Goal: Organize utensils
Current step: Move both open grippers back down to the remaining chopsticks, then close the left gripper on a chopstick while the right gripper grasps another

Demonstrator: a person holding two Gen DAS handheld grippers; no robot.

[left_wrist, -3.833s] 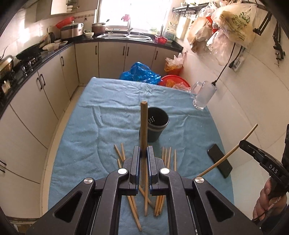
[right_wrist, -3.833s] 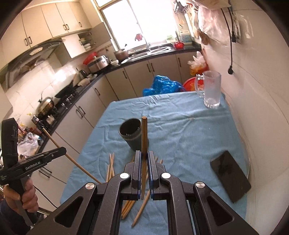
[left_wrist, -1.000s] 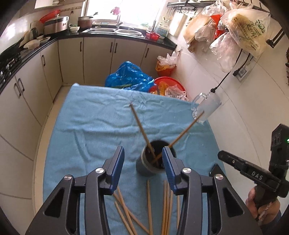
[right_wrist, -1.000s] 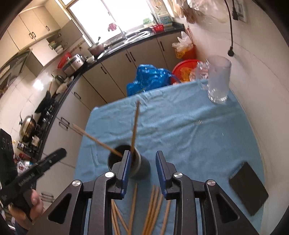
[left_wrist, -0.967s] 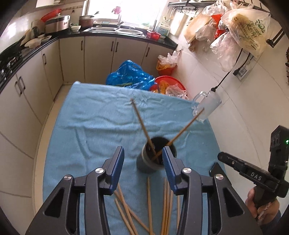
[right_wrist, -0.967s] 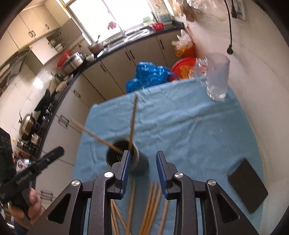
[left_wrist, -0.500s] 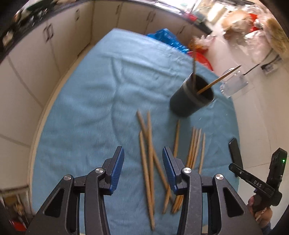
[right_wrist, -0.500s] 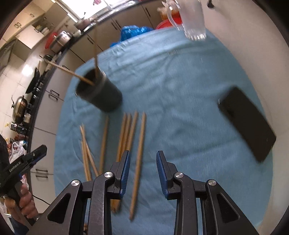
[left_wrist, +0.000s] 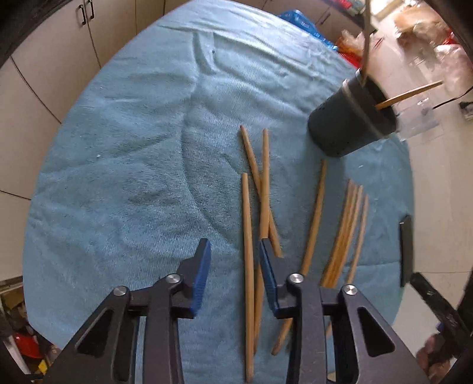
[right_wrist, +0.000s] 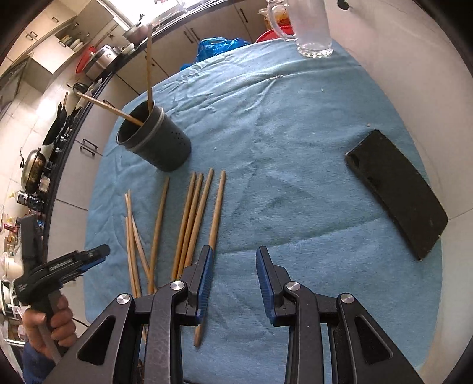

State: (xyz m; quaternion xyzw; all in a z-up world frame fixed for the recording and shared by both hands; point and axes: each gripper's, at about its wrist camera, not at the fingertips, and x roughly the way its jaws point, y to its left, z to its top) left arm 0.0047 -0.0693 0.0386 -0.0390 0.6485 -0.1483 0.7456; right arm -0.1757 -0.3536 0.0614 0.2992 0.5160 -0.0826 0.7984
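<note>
Several loose wooden chopsticks point(left_wrist: 314, 218) point(right_wrist: 189, 215) lie on the blue towel point(left_wrist: 133, 165) point(right_wrist: 280, 147). A dark cylindrical holder point(left_wrist: 351, 118) point(right_wrist: 159, 138) stands behind them with two chopsticks leaning in it. My left gripper point(left_wrist: 235, 260) points down over the left group. One chopstick point(left_wrist: 246, 236) lies between its closing jaws, and the pads are clear of it. The left gripper point(right_wrist: 74, 263) also shows in the right wrist view, held by a hand point(right_wrist: 56, 322). My right gripper point(right_wrist: 233, 265) is open over bare towel, its left finger just above the rightmost chopstick point(right_wrist: 215, 212).
A black phone point(right_wrist: 396, 192) point(left_wrist: 405, 251) lies on the towel's right side near the white wall. A glass mug point(right_wrist: 310, 26) stands at the far right corner. Kitchen cabinets point(left_wrist: 44, 59) line the left side, and a blue plastic bag point(right_wrist: 218, 47) lies beyond the table.
The two chopsticks held earlier now stand in the holder. Both grippers have dropped from above the holder to the loose chopsticks. The left jaws have narrowed around one chopstick.
</note>
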